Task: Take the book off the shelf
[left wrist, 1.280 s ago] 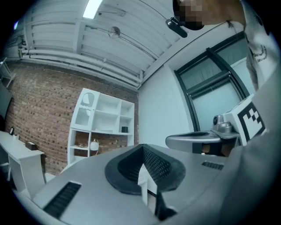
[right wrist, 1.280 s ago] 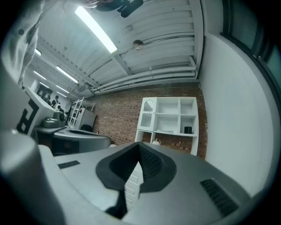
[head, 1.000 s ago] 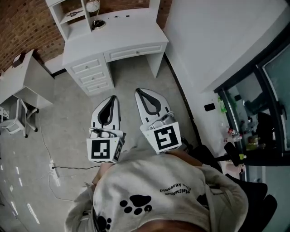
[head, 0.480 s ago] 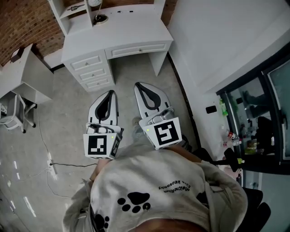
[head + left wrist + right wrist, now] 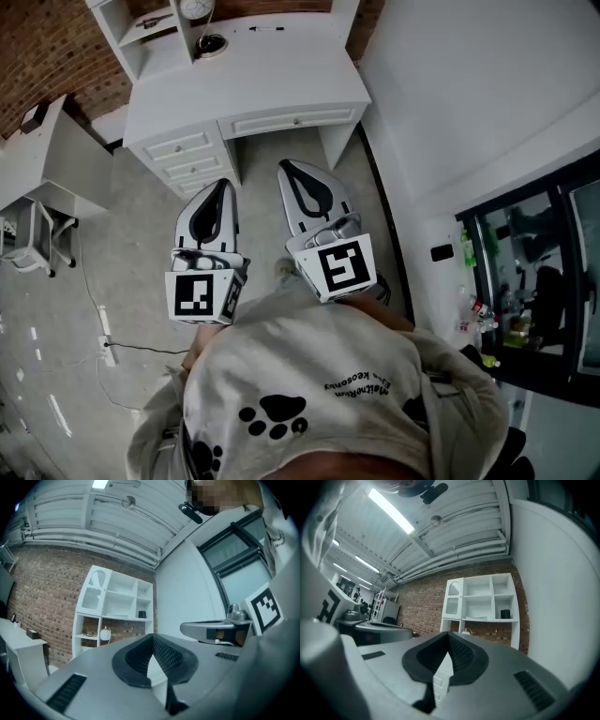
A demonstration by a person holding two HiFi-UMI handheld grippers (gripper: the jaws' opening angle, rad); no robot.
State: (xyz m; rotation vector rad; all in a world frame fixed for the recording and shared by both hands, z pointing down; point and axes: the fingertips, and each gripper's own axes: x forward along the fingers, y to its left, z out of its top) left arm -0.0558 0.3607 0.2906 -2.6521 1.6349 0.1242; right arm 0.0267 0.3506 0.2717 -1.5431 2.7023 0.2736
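A white shelf unit [image 5: 483,599] stands on a white desk [image 5: 253,80] against the brick wall; it also shows in the left gripper view [image 5: 117,597]. On its middle board lie a thin pale flat thing [image 5: 480,618], perhaps the book, and a small dark box [image 5: 505,614]. My left gripper [image 5: 223,183] and right gripper [image 5: 286,166] are held side by side over the floor, short of the desk, pointing at it. Both are shut with nothing between the jaws, as the left gripper [image 5: 151,637] and right gripper [image 5: 449,637] views show.
A round white globe [image 5: 197,9] and a dark dish [image 5: 210,43] sit at the desk's back left. Drawers [image 5: 187,159] fill the desk's left side. A small white table [image 5: 47,155] and chair [image 5: 28,239] stand left; a cable [image 5: 103,342] lies on the floor; a white wall and glass doors [image 5: 534,262] stand right.
Both grippers and the person have moved forward toward the desk, which now sits lower and larger in the head view. Both pairs of jaws stayed shut.
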